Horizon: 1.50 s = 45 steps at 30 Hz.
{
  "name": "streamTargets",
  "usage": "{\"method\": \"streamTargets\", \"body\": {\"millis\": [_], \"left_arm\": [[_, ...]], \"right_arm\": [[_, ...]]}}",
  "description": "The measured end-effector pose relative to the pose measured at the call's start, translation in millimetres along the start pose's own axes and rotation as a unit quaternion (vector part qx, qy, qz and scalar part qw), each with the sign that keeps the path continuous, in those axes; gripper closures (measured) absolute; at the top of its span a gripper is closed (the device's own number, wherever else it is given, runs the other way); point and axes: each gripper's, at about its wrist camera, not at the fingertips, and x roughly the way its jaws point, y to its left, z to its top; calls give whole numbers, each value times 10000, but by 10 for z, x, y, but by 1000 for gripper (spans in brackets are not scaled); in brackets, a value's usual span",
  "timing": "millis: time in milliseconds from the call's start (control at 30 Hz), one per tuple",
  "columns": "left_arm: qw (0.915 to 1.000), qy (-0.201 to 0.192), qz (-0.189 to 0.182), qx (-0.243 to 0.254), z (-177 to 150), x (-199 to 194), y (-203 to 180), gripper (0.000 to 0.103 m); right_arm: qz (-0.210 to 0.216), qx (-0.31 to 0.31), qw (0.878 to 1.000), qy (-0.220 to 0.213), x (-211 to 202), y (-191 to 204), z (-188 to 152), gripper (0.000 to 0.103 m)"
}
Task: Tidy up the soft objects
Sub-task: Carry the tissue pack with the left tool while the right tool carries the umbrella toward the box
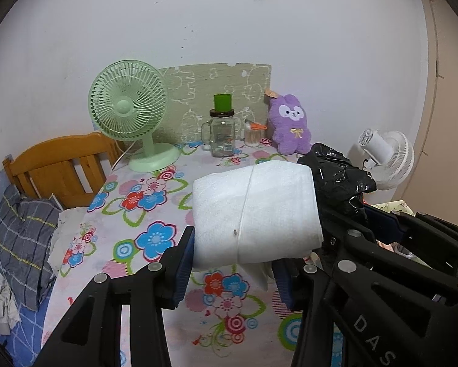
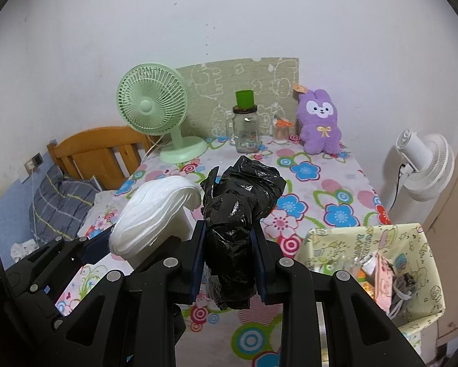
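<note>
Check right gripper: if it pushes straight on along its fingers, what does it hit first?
Likely the flowered tablecloth. The right gripper, shut on the black plastic bag, points down at the bare cloth short of the glass jar. Depth is unclear; the bag would touch before the fingers.

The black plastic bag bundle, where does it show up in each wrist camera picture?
Left wrist view: the black plastic bag bundle sits right of centre, just right of the white folded cloth.
Right wrist view: the bundle is at centre, clamped between the right gripper jaws.
Shared landmark: the purple plush bunny against the back wall.
</note>
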Motion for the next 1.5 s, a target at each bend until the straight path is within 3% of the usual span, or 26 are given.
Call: {"method": "streamTargets", "body": {"millis": [1500], "left_arm": [[9934, 261, -822, 757, 5, 370, -1279, 53]], "right_arm": [[-853, 725, 9937, 39, -142, -1341, -240, 72]]}}
